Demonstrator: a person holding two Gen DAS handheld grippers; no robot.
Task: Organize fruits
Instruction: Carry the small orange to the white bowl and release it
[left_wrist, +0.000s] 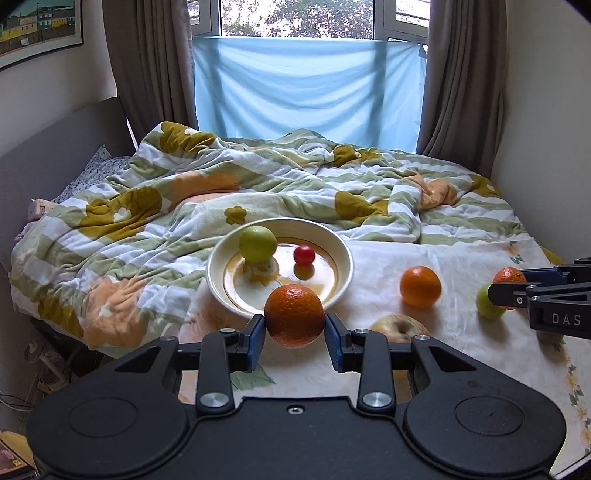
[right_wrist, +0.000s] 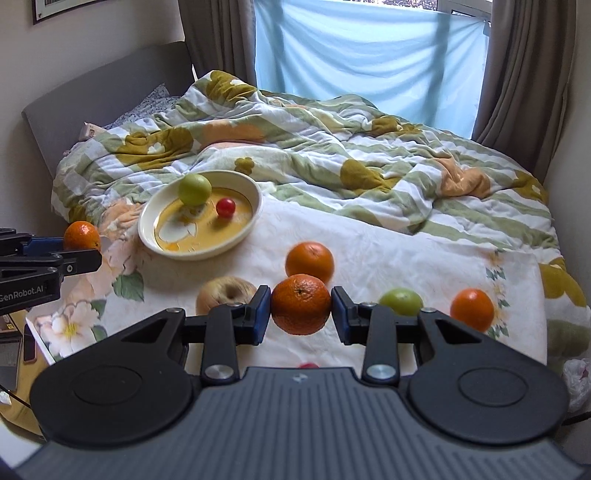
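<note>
- Left gripper (left_wrist: 294, 325) is clamped on a tangerine (left_wrist: 294, 315), blue pads pressed to both its sides, held just in front of the near rim of the plate (left_wrist: 216, 258)
- Same gripper shows from the side at the left edge of the right wrist view (right_wrist: 88, 254), with that tangerine (right_wrist: 81, 236) held clear of the sheet, just left of the plate (right_wrist: 256, 197)
- Right gripper (right_wrist: 301, 312) has its own orange (right_wrist: 301, 309) pinched between its pads, above the white floral sheet (right_wrist: 406, 251)
- From the left wrist view, the right gripper (left_wrist: 496, 291) reaches in from the right edge, its orange (left_wrist: 509, 277) partly hidden behind the finger
- On the plate: a green apple (left_wrist: 258, 243) at the back left and a small red tomato (left_wrist: 304, 254) beside it, apart from each other
- Loose on the sheet: another orange (left_wrist: 421, 287) right of the plate, and a pale yellow apple (left_wrist: 399, 328) nearer the camera, partly behind the left gripper's finger
- A second green apple (right_wrist: 400, 301) sits just beyond the right gripper's right finger, and one more orange (right_wrist: 472, 309) lies further right of it
- A bit of something red (right_wrist: 308, 365) peeks over the right gripper's body; too little shows to name it
- Behind it all, a rumpled striped quilt (left_wrist: 258, 184) covers the bed, with a blue cloth (left_wrist: 306, 88) hung across the window
</note>
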